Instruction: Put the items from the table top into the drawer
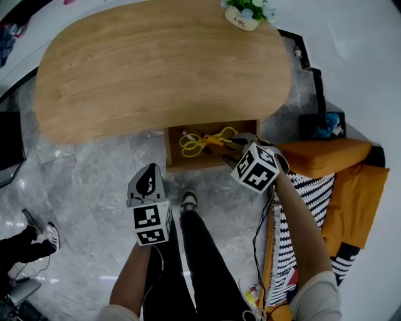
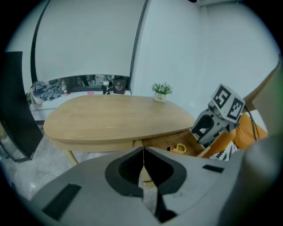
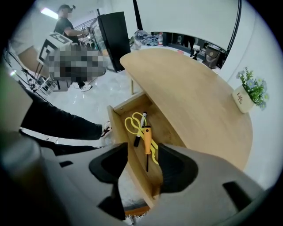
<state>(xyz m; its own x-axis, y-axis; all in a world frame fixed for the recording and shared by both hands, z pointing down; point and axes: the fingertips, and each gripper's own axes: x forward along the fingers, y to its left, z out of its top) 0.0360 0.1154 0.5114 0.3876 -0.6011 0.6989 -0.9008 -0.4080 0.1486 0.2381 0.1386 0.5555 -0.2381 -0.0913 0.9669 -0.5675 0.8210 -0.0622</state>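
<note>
One oval table (image 1: 156, 63), bare but for plant pot (image 1: 243, 15) at far edge. Under near edge, drawer (image 1: 177, 164) pulled open. Right forearm stretched forward, right gripper (image 3: 141, 170) pointed steeply down over drawer's right end, jaws spread wide, nothing gripped. Left arm bent close to body, left gripper (image 2: 143, 170) angled down over floor, short of drawer, jaws pressed together, empty. Inside drawer: yellow scissors (image 3: 133, 130), orange-handled screwdriver (image 3: 147, 141) lying over them, black pen (image 3: 140, 129) alongside.
</note>
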